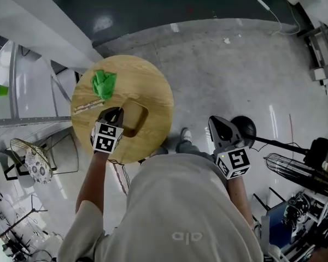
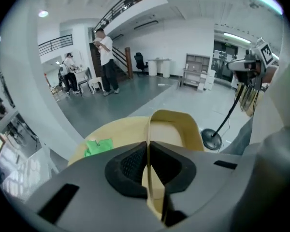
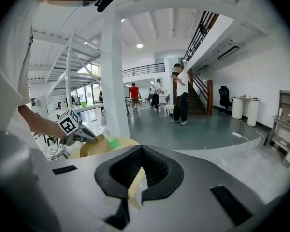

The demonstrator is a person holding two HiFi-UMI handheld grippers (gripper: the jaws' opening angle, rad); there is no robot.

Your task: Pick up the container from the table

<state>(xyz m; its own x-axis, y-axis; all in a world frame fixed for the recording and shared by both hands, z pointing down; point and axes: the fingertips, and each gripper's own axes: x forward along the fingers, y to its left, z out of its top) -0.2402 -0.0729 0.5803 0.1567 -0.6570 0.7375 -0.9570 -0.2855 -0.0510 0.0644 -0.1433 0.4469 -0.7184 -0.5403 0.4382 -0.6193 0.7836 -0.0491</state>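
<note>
A tan, shallow container [image 1: 134, 117] hangs tilted just above the round wooden table [image 1: 153, 86]. My left gripper [image 1: 116, 112] is shut on its near wall; in the left gripper view the thin rim [image 2: 148, 129] runs straight between the pads of the left gripper [image 2: 148, 151]. My right gripper [image 1: 214, 123] is off the table's right side, over the floor. In its own view the right gripper [image 3: 141, 170] has its jaws together on a small tan piece [image 3: 135, 190]. That view also shows the container [image 3: 93, 147] at the left.
A crumpled green thing [image 1: 104, 83] and a thin strip [image 1: 87, 106] lie on the table's far left. A black stand base [image 1: 244, 127] sits on the floor by the right gripper. A wire rack [image 1: 35, 160] stands left of the table. People [image 2: 106, 62] stand far off.
</note>
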